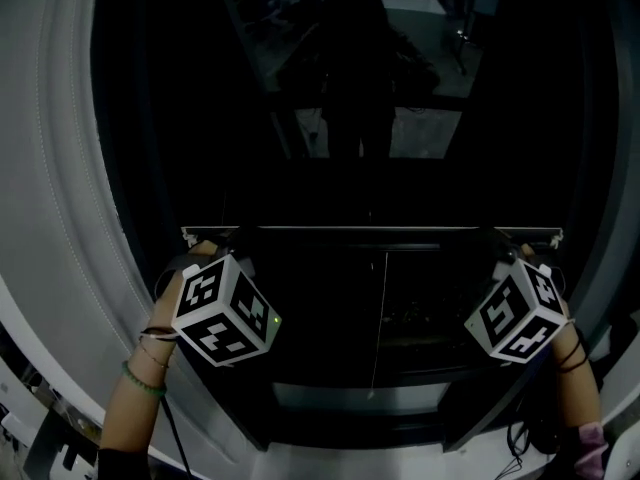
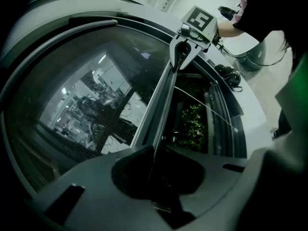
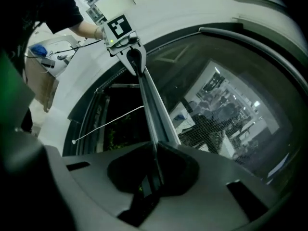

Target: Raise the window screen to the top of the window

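Across the middle of the head view, the window screen (image 2: 96, 124) has its bottom bar (image 1: 370, 229) lying level from 9 to 3 o'clock, about halfway up the dark pane, with the mesh on the upper side of the bar. I have one tool on each end.

At 8 o'clock my left tool (image 1: 212, 242) reaches up to the bar's left end. Its own view shows the jaws drawn in narrow, pinching the bar's thin edge between them. The left forearm (image 1: 138, 393) rises steeply from the lower left corner, leaning slightly inward, with bracelets (image 1: 150, 360) at the wrist and the marker cube (image 1: 225, 310) tipped toward me.

At 4 o'clock my right tool (image 1: 518, 248) does the same at the bar's right end, and its own view shows the jaws closed tight around the bar. The right forearm (image 1: 580, 393) comes up nearly vertical from the lower right corner.

Below the bar a thin white pull cord (image 1: 380, 318) hangs toward 6 o'clock. The pale curved window surround (image 1: 60, 218) sweeps round the left side from 7 to 11 o'clock.
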`<state>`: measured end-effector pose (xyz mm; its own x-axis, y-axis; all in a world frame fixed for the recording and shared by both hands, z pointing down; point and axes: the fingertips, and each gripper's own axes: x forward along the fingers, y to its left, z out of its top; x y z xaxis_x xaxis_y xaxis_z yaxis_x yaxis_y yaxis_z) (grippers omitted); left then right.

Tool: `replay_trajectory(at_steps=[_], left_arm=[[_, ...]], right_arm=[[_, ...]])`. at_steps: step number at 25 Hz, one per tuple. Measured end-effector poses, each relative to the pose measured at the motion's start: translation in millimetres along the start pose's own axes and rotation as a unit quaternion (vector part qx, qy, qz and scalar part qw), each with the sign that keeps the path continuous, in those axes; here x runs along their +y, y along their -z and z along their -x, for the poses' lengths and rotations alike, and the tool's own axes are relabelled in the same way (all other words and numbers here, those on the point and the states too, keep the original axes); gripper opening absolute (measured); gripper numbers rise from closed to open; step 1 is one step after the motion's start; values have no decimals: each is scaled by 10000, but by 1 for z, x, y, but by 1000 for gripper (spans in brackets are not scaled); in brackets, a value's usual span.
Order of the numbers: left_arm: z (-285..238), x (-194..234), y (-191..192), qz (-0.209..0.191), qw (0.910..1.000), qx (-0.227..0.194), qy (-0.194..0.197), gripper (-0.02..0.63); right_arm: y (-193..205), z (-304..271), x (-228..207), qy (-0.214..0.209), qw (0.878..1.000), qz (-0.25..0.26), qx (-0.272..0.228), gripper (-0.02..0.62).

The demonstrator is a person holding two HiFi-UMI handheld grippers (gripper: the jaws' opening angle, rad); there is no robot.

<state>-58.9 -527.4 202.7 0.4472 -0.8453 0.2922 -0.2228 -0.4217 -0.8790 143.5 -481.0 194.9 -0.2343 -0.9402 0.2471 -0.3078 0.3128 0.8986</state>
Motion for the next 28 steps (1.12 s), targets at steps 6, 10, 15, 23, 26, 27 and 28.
replay_trajectory(at_steps=[6, 10, 15, 23, 26, 27, 28], left_arm=[[16, 40, -12, 24, 9999, -85, -141, 41], [31, 73, -28, -82, 9982, -120, -582, 41], [48, 122, -56, -165, 9949, -101, -989, 43], [76, 197, -88, -118, 9902, -74, -1387, 48], [83, 220, -98, -193, 9875, -24, -1566, 48], [85, 227, -100, -186, 9872, -13, -1585, 48], [87, 233, -102, -159, 9872, -17, -1589, 48]], right_arm=[[-22, 11, -36, 146, 9998, 42, -130, 32], [-36, 25, -70, 592, 9978, 179, -259, 34], [-51, 43, -122, 952, 9943, 355, -324, 32], [-83, 64, -196, 1337, 9892, 473, -374, 34], [-93, 71, -219, 1492, 9869, 498, -355, 35], [-96, 72, -225, 1518, 9865, 507, -339, 35], [-98, 73, -230, 1538, 9862, 519, -327, 35]])
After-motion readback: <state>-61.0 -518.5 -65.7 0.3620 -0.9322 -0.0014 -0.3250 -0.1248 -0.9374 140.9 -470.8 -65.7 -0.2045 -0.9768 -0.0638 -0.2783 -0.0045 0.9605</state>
